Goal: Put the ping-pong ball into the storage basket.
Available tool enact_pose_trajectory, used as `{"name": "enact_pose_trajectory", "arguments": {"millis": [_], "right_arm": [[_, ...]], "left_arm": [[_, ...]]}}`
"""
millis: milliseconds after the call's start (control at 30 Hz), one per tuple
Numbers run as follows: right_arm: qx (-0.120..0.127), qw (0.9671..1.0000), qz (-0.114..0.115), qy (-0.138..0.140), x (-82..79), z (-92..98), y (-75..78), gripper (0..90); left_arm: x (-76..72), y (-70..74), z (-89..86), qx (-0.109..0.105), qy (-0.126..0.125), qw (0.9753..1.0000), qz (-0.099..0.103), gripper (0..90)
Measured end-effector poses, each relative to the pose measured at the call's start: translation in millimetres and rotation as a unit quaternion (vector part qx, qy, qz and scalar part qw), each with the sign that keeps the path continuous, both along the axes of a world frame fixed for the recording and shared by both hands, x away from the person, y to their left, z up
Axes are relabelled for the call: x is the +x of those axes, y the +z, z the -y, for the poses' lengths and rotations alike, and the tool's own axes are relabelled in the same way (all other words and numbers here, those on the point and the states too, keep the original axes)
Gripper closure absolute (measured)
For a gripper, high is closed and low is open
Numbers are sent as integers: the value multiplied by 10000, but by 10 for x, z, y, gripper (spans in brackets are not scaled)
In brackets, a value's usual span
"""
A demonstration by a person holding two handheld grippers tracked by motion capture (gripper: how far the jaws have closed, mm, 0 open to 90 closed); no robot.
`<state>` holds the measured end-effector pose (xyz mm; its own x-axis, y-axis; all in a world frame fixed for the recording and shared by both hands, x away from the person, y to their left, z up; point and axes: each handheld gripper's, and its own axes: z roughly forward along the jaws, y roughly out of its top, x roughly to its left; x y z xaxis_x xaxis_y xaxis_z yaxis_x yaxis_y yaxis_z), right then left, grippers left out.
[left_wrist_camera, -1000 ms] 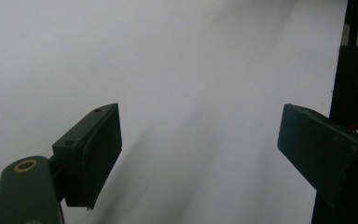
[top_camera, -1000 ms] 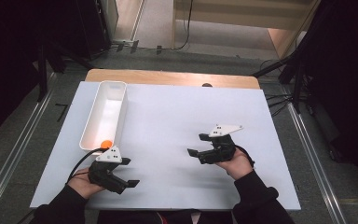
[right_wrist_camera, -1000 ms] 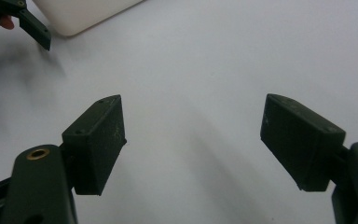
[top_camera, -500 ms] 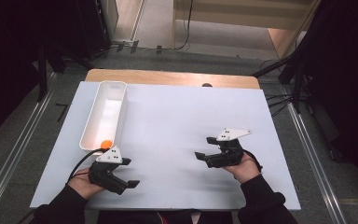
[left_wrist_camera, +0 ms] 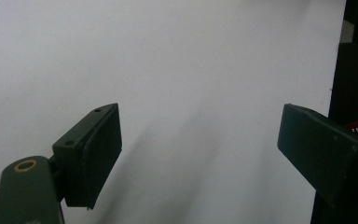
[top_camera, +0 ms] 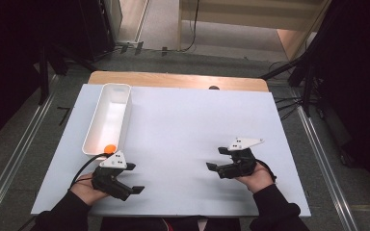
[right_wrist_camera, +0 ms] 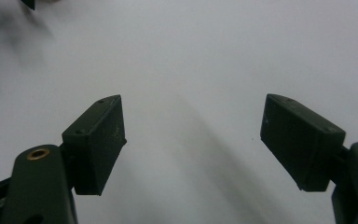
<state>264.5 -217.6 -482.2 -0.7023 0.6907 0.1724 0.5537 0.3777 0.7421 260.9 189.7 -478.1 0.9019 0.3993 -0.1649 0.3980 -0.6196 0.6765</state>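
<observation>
High view, left to right: a white bin with an orange ball at its near end, then the left tongs, spread and empty. Farther right, the right tongs rest spread on the white surface, seemingly idle.

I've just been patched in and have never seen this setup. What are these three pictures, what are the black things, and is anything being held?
No robot here: a person holds a handheld gripper in each hand. The high view looks down on the table: the left gripper is at lower left, the right gripper at lower right. The other two pictures come from cameras riding on those grippers, looking along their black jaws. The left gripper view and the right gripper view both show jaws wide apart over the bare white tabletop, holding nothing. On the table lies a long white bin with a small orange ball at its near end.
</observation>
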Motion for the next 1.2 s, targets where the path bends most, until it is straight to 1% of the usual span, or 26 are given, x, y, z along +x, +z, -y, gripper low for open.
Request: {"name": "enact_pose_trajectory", "arguments": {"millis": [300,500,533,733,1033,1067,1200], "right_arm": [[-113,9998,-92,-106,-76,115,-62,208],[-121,9997,-152,-149,-131,174,-84,208],[-137,9997,-125,-153,-135,184,-90,208],[-163,9995,-172,-202,-171,238,-114,208],[-143,9990,-234,-351,-249,321,-145,208],[-145,9992,-204,-327,-252,330,-149,208],[-148,9989,-200,-409,-286,358,-156,208]], "left_arm": [[1,1,1,-8,-9,10000,16,140],[4,0,1,-4,-19,10000,12,140],[3,0,2,-4,-14,10000,5,139],[1,-1,4,2,-15,10000,11,140],[1,0,4,32,-25,10000,-5,139],[2,0,5,35,-25,10000,-6,140],[3,-1,7,38,-31,10000,-8,140]]}}
